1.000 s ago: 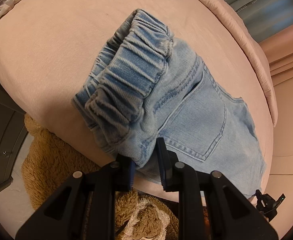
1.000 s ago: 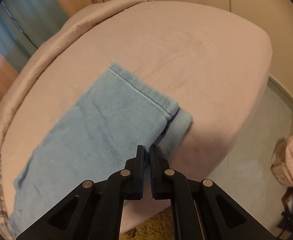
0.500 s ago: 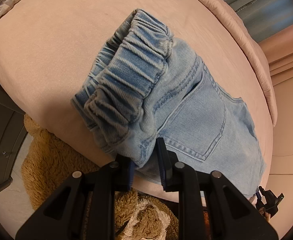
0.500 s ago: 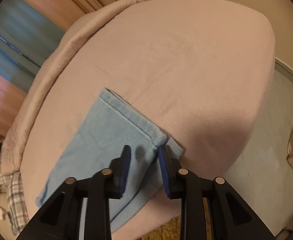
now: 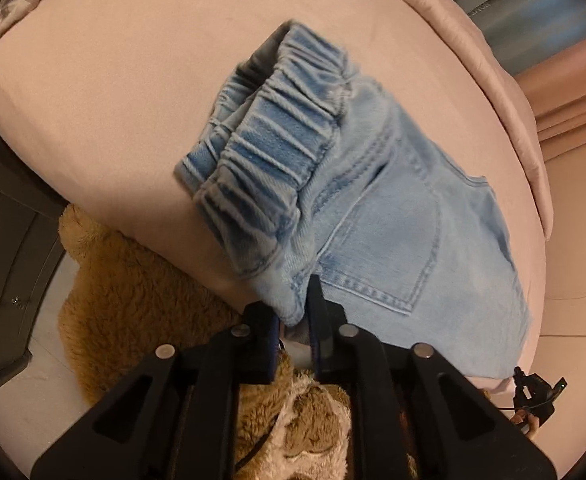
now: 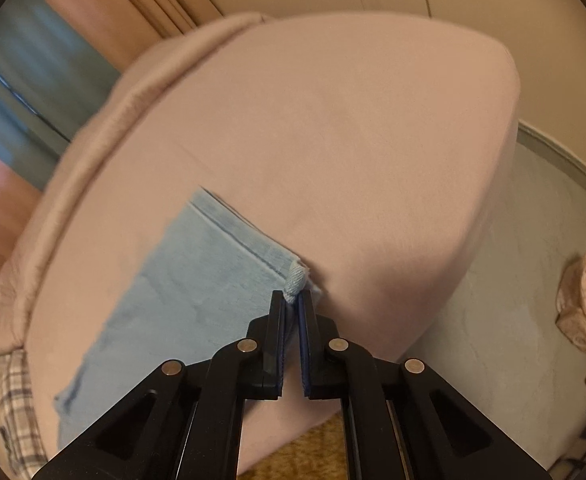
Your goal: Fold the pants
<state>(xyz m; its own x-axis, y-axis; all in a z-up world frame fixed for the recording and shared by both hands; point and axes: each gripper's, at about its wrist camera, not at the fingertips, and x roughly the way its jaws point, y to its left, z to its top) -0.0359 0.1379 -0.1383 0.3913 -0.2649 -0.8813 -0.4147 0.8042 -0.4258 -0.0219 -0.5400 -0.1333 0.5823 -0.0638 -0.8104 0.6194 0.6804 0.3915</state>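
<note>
Light blue denim pants (image 5: 393, 216) lie across a pink bed (image 5: 113, 92). In the left wrist view the elastic waistband (image 5: 269, 160) is lifted and bunched, with a back pocket (image 5: 389, 248) behind it. My left gripper (image 5: 293, 312) is shut on the near corner of the waistband. In the right wrist view the leg (image 6: 197, 280) lies flat, its hem (image 6: 249, 244) running across. My right gripper (image 6: 291, 300) is shut on the near corner of the hem, pinched up between the fingers at the bed's edge.
A tan shaggy rug (image 5: 133, 312) lies on the floor below the bed edge. A dark cabinet (image 5: 1, 248) stands at the left. A rolled pink blanket (image 6: 105, 120) runs along the far side. Curtains (image 6: 105, 12) hang behind. Plaid cloth (image 6: 13, 400) lies at the left.
My right gripper opened half a second ago and has now shut again on the hem corner. My left gripper has kept its hold and pulled the waistband slightly nearer.
</note>
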